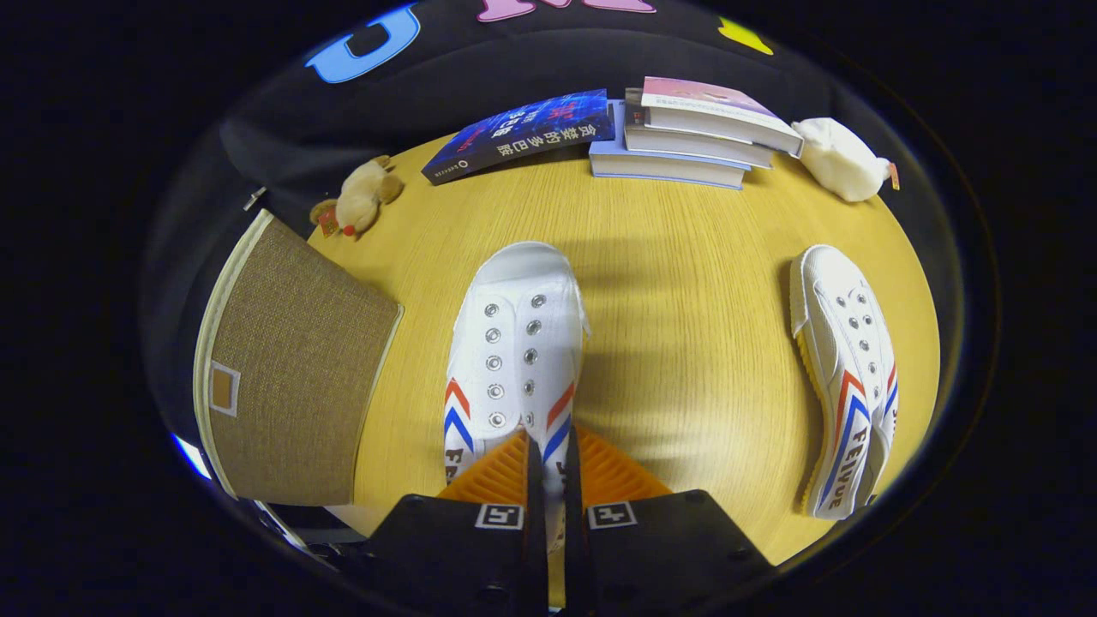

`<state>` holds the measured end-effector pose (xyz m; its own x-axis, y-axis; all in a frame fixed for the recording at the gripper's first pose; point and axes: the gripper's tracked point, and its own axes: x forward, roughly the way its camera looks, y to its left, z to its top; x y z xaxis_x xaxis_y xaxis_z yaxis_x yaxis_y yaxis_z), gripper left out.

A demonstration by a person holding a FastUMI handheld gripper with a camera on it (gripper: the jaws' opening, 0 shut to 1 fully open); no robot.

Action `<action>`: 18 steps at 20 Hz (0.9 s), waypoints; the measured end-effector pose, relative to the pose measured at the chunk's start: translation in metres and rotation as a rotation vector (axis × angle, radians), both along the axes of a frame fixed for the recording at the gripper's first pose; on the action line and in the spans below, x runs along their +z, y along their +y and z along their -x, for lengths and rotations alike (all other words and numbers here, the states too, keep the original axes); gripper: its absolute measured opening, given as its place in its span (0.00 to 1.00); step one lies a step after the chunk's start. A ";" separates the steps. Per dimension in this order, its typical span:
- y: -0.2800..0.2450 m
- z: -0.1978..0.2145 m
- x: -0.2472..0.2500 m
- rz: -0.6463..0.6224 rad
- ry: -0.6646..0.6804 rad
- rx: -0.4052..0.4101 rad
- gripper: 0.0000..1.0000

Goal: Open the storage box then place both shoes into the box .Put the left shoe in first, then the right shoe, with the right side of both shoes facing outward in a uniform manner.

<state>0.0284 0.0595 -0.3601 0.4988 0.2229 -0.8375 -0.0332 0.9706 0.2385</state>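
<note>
Gripper view, looking down along our tongs (548, 480) onto a round, pale yellow wood-grain tabletop (686, 343). The two orange ribbed fingers (493, 476) sit very close together, with only a narrow slit between them, and they appear to pinch the heel end of a white canvas shoe with metal eyelets and red and blue chevron stripes (514, 343). We see that shoe running straight ahead from the fingertips, toe pointing away from us, its heel tucked between and partly under the fingers.

A second white canvas shoe with the same red and blue stripes (844, 377) lies well apart to the right of the tongs, tipped onto its side so its stripes and yellowish sole edge show, toe also pointing away.

To the left of the tongs, and apart from the held shoe, stands a brown woven-fabric storage box with cream trim and a small label window (283, 377). From this angle we cannot tell whether it is open.

Beyond the shoes, at the far edge of the tabletop, we see a small tan plush toy (360, 197) on the left, a dark blue book (523, 133) lying flat, a stack of three books (694, 137) beside it, and a white plush toy (840, 158) on the right.
</note>
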 end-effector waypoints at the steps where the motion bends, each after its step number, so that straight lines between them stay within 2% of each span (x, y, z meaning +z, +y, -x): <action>1: -0.001 0.000 -0.001 -0.012 0.000 0.000 0.09; 2: 0.000 0.001 -0.001 -0.026 0.007 -0.003 0.06; 8: 0.006 0.003 0.037 -0.104 -0.031 -0.071 0.05; 13: 0.005 0.018 0.114 -0.153 -0.128 -0.111 0.05; 18: 0.047 0.035 0.191 -0.266 -0.208 -0.146 0.05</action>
<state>-0.0063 0.1062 -0.1691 0.6951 0.3329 -0.6372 0.0266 0.8738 0.4855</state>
